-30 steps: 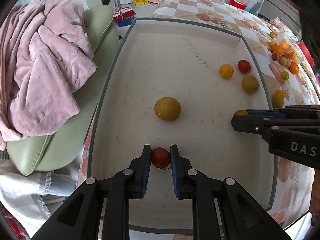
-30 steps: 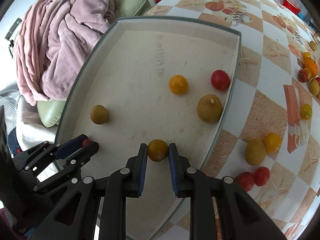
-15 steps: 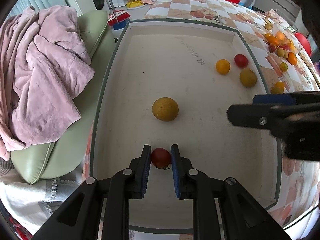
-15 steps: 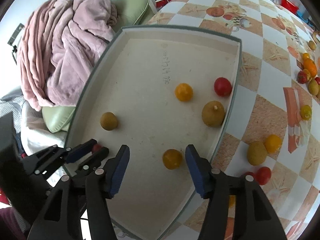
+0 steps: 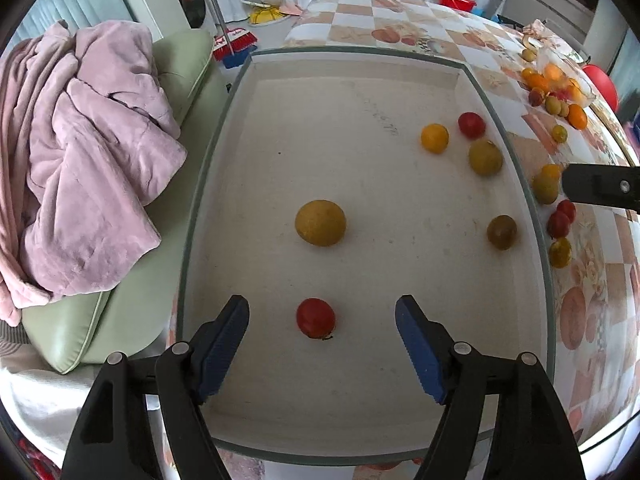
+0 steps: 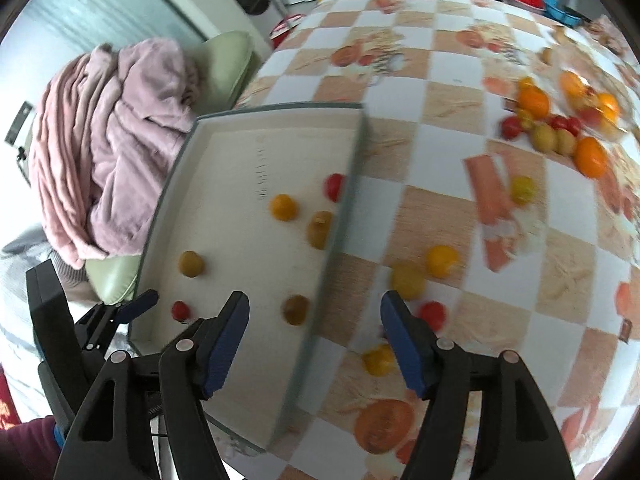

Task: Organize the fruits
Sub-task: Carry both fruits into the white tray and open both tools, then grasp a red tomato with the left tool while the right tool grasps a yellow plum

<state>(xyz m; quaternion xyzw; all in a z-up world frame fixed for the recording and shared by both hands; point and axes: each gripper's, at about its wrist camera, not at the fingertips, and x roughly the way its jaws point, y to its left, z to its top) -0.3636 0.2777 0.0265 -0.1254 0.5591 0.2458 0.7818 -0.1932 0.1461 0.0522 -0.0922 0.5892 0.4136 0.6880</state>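
A shallow white tray [image 5: 360,412] with a grey rim holds several fruits. My left gripper [image 5: 322,346] is open and empty, low over the tray, with a small red fruit [image 5: 315,317] lying between its fingers. A larger yellow fruit [image 5: 320,223] lies just beyond it. My right gripper [image 6: 314,336] is open and empty above the tray's right rim [image 6: 328,256]. The dark yellow fruit [image 6: 296,309] lies in the tray below it. Loose red and yellow fruits [image 6: 408,280] lie on the tablecloth right of the tray.
A pile of oranges and small fruits [image 6: 560,128] sits at the far right of the checked tablecloth [image 6: 440,96]. A pink blanket [image 5: 80,168] lies on a green cushion [image 5: 76,336] left of the tray. The right gripper's finger [image 5: 600,188] reaches in from the right.
Both grippers have opened. The left let go of the red fruit, which rests in the tray. The right released its yellow fruit into the tray, then lifted and swung right toward the tablecloth.
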